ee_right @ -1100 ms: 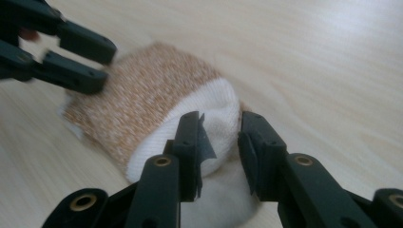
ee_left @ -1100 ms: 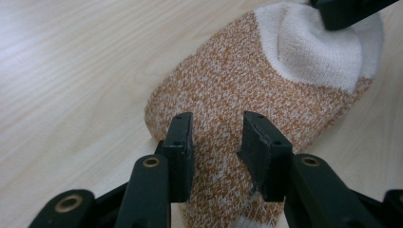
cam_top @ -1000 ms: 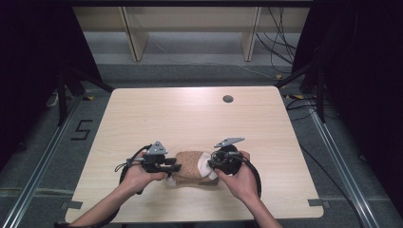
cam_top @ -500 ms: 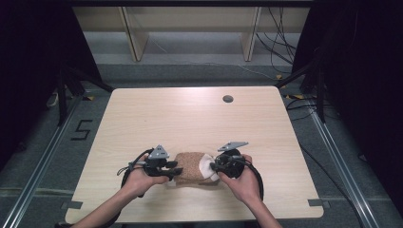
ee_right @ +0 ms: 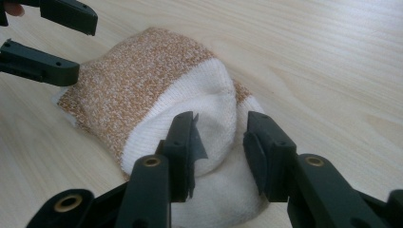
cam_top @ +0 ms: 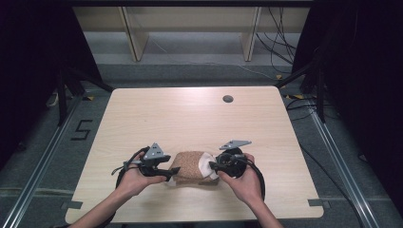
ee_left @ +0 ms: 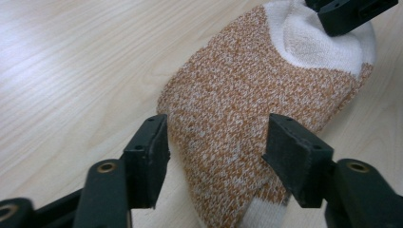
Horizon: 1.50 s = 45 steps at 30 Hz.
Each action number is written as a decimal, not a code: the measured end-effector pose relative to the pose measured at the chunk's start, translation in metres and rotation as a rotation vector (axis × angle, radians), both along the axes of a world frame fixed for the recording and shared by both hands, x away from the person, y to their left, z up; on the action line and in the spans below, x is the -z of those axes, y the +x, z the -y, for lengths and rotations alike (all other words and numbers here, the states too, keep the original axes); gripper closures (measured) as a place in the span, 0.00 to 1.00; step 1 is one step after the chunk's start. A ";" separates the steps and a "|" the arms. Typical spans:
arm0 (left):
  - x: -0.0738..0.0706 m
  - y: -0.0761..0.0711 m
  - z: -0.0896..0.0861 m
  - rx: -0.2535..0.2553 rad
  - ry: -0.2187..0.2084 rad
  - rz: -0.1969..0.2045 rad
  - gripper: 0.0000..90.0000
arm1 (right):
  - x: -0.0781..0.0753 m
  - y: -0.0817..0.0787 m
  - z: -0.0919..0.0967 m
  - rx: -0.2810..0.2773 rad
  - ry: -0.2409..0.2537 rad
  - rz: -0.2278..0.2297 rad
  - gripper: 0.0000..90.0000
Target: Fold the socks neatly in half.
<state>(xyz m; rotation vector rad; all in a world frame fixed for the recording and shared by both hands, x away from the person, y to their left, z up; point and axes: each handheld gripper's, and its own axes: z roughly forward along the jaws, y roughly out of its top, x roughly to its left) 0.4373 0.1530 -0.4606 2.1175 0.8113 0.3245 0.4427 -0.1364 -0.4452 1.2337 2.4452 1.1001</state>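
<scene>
A pale wooden worktop (cam_top: 180,114) with rounded corners has a round dark grommet hole (cam_top: 227,99) near its far edge. Beyond it stand light wooden shelf uprights (cam_top: 135,35), and loose cables (cam_top: 280,33) trail over the grey floor (cam_top: 199,71).

A black "5" (cam_top: 81,129) marks the floor (cam_top: 47,142).

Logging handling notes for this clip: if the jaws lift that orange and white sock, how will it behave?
The sock is soft knit, so it will probably droop and unfold rather than hold shape. It looks light. Its fuzzy texture should grip well, though the right gripper may pinch only the top layer.
</scene>
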 end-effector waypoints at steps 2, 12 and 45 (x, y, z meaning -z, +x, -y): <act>-0.002 -0.001 -0.002 -0.002 0.005 0.010 0.40 | -0.003 -0.003 -0.001 0.035 0.015 -0.035 0.66; -0.008 -0.003 -0.021 -0.044 -0.001 0.020 0.33 | -0.009 -0.003 0.009 0.035 0.025 0.036 0.54; -0.003 -0.010 -0.071 -0.160 -0.044 0.084 0.32 | -0.001 -0.014 0.064 0.155 0.034 0.087 0.47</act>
